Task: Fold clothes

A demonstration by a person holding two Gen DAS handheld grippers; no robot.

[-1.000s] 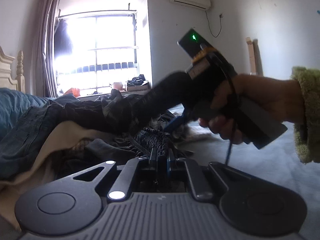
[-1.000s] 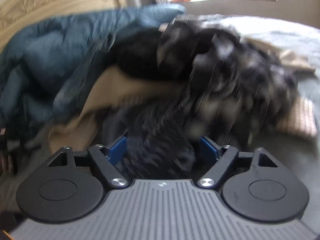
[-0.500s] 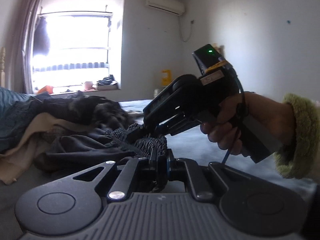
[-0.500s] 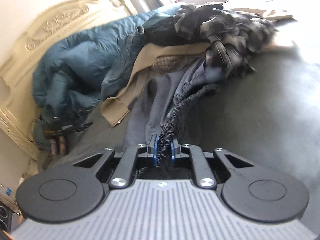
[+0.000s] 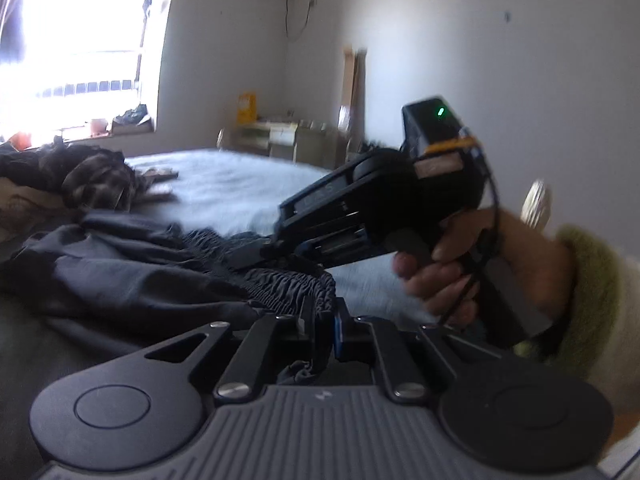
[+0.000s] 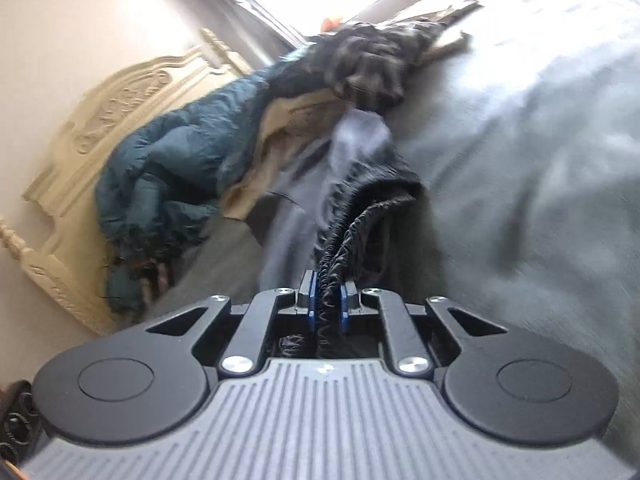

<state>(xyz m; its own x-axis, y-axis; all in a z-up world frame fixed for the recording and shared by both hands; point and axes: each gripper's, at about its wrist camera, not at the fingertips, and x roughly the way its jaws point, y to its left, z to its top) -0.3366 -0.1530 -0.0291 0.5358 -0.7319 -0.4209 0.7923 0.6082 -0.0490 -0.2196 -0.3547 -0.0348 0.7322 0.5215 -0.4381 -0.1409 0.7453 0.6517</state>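
Dark grey trousers with a gathered elastic waistband (image 5: 132, 276) lie stretched across the grey bed; they also show in the right wrist view (image 6: 352, 216). My left gripper (image 5: 320, 320) is shut on one part of the waistband. My right gripper (image 6: 328, 300) is shut on another part of the waistband; it also shows in the left wrist view (image 5: 276, 248), held by a hand in a green sleeve, just beyond the left gripper.
A pile of clothes lies at the head of the bed: a plaid shirt (image 6: 372, 64), a beige garment (image 6: 288, 128) and a blue quilted jacket (image 6: 176, 160). A cream carved headboard (image 6: 116, 116) stands behind. The grey bedsheet (image 6: 520, 140) spreads right. A bright window (image 5: 80, 40) is far off.
Both grippers have pulled the trousers out of the pile and away from it. The right gripper, open at first, shut on the waistband. The views swung right.
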